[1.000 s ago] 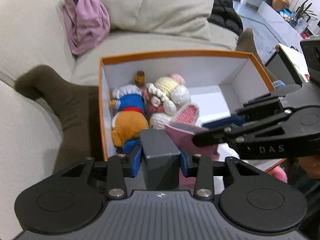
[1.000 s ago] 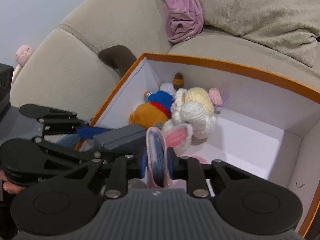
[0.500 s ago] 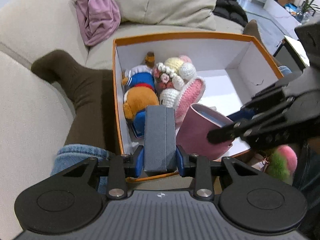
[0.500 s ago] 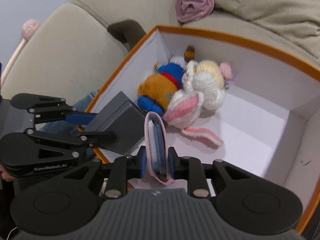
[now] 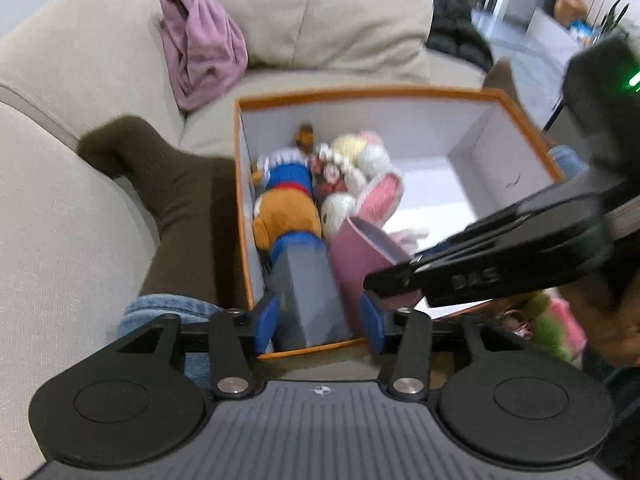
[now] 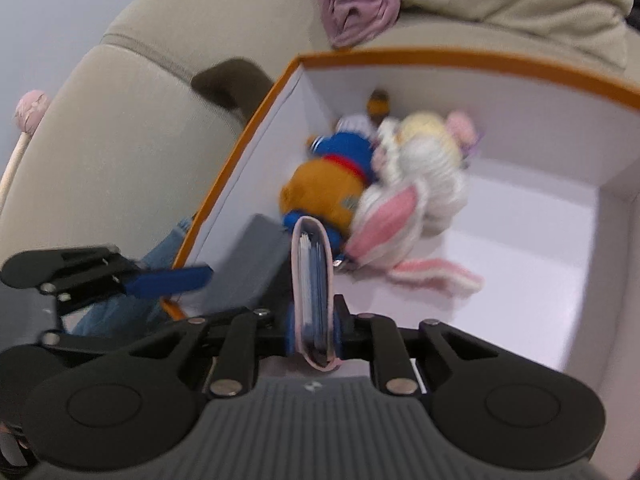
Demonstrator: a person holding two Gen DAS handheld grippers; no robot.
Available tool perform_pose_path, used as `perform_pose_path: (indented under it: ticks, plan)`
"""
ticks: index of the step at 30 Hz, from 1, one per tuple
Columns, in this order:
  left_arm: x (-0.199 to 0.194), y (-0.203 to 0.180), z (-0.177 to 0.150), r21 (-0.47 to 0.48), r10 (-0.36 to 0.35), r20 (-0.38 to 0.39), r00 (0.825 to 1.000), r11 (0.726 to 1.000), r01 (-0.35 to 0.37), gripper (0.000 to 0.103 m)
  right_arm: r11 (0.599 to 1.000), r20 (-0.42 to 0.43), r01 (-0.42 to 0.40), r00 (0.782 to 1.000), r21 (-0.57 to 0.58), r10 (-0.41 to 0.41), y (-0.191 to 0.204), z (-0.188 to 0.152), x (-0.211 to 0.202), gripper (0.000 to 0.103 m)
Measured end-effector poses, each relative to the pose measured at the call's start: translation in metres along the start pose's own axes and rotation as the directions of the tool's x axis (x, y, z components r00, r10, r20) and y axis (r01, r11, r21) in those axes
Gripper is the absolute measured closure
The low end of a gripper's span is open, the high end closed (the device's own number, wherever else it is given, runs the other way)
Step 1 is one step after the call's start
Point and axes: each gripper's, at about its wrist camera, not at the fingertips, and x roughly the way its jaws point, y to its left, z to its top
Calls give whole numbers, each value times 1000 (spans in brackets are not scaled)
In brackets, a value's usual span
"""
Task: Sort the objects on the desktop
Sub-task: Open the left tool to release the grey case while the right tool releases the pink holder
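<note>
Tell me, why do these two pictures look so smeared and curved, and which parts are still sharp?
Left wrist view: the fisheye lens bends the sofa and box rim; the grey case and plush toys are motion-smeared, while the camera's own gripper base is crisp. Right wrist view: the same bending, plush toys blurred, the pink card wallet between the pads clearer.

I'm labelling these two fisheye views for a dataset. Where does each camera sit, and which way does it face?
Left wrist: on the left hand-held gripper, looking steeply down into the orange box; jaws opening around the grey case; a socked leg shows.
Right wrist: on the right hand-held gripper, angled down into the box, clamping the pink wallet.
Shared: box, plush toys, case, wallet.
</note>
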Motion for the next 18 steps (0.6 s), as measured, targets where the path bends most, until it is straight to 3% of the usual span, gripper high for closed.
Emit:
perform_pose_path:
  ticks: [4, 7, 13, 16, 18]
  plan:
    - [-22, 16, -8, -70, -34, 92, 995, 997, 40, 49, 998, 38, 53, 998, -24, -52, 4, -2, -8, 84]
    - [-28, 31, -12, -142, -9, 141, 990, 989, 29, 49, 998, 52, 67, 996, -10, -66, 5, 0, -13, 84]
    - [-4, 42, -17, -202, 10, 86, 996, 979, 8, 49, 999, 15, 36, 999, 33, -36, 13, -1, 3, 81]
    - [4, 49, -24, -239, -14, 77, 997, 970, 32, 49, 999, 18, -19, 1000, 36, 19, 20, -1, 4, 72]
    - [3, 52, -29, -260, -40, 93, 995, 964, 63, 58, 998, 2, -42, 999, 45, 42, 23, 0, 7, 70]
